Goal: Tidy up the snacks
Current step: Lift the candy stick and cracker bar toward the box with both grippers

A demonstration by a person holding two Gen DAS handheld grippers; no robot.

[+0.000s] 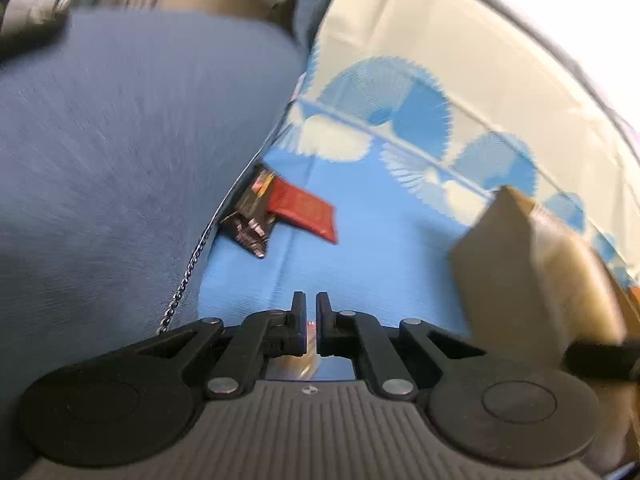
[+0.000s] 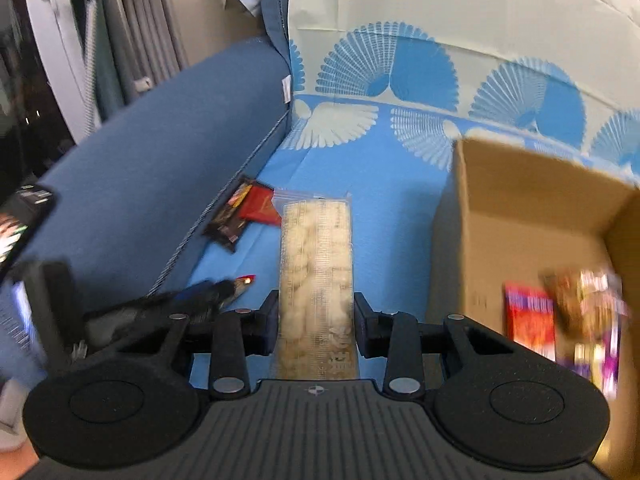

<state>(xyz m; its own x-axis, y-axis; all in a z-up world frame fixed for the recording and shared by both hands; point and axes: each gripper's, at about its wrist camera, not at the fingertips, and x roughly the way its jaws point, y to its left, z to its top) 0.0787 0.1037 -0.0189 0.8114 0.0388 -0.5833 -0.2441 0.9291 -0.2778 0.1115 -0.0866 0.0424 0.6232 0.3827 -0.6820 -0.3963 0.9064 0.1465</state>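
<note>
My right tongs (image 2: 316, 312) clamp a clear pack of pale crackers (image 2: 316, 264) above the blue mat (image 2: 392, 200); beside it the cardboard box (image 2: 520, 200) holds two snack packets (image 2: 560, 316). Left tongs (image 1: 311, 312) clenched on a small wrapper (image 1: 310, 354)

Surroundings, my two wrist views

I see a blue cloth (image 2: 360, 208) with pale fan prints spread over the seat and running up the back. A dark blue cushion (image 2: 160, 152) lies along its left edge, a thin chain (image 1: 188, 272) hanging at its seam. Far left I make out grey curtain folds (image 2: 136, 32) and a lit phone screen (image 2: 20, 220), blurred. Beige wall behind the cushion.
</note>
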